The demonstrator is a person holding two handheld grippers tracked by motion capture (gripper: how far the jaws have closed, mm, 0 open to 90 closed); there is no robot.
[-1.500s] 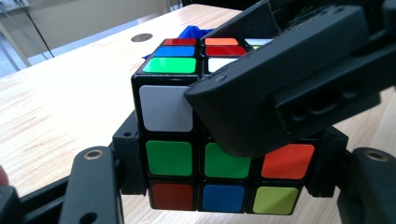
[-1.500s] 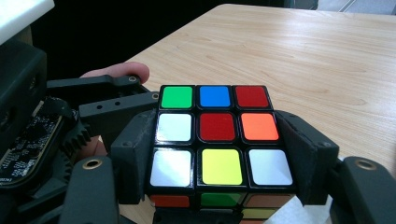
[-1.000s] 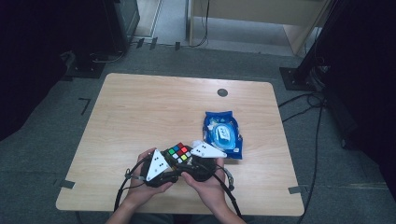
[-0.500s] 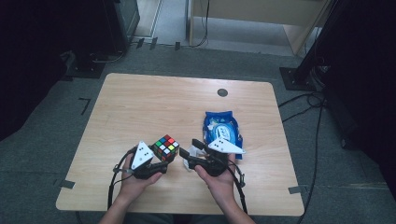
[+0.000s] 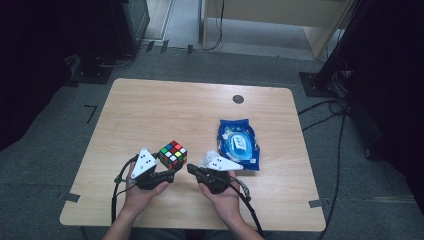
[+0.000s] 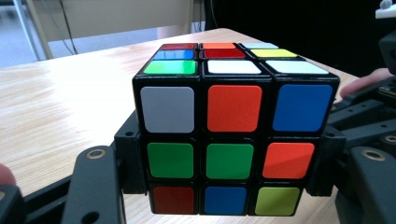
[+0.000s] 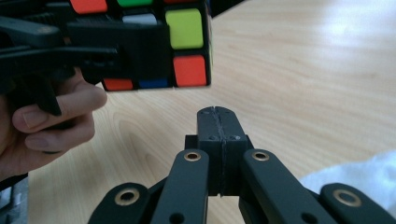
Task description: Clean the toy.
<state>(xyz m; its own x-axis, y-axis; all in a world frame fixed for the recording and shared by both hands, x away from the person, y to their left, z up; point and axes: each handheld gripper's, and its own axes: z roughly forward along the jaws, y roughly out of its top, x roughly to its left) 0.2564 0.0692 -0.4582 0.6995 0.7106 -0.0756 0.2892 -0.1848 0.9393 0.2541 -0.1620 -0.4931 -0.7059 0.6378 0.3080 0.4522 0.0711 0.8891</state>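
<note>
A scrambled Rubik's cube (image 5: 173, 154) (image 6: 233, 116) is held just above the wooden table (image 5: 175, 110) near its front edge. My left gripper (image 5: 171, 170) (image 6: 229, 186) is shut on it, one jaw on each side of its lower layers. The cube (image 7: 187, 42) shows in the right gripper view at the upper left, with the left gripper (image 7: 93, 51) and the hand around it. My right gripper (image 5: 191, 168) (image 7: 218, 126) lies just right of the cube, apart from it. Its jaws have just been closing and now meet with nothing between them.
A blue pack of wet wipes (image 5: 238, 143) lies flat to the right of the grippers. A white wipe (image 5: 209, 157) (image 7: 355, 179) lies beside my right gripper. A round black grommet (image 5: 238, 99) sits near the table's far edge. Cables trail on the floor at right.
The two grippers, together at the cube a second ago, have parted. The left one carried the cube a little to the left. The right one let go, sank lower and shut.
</note>
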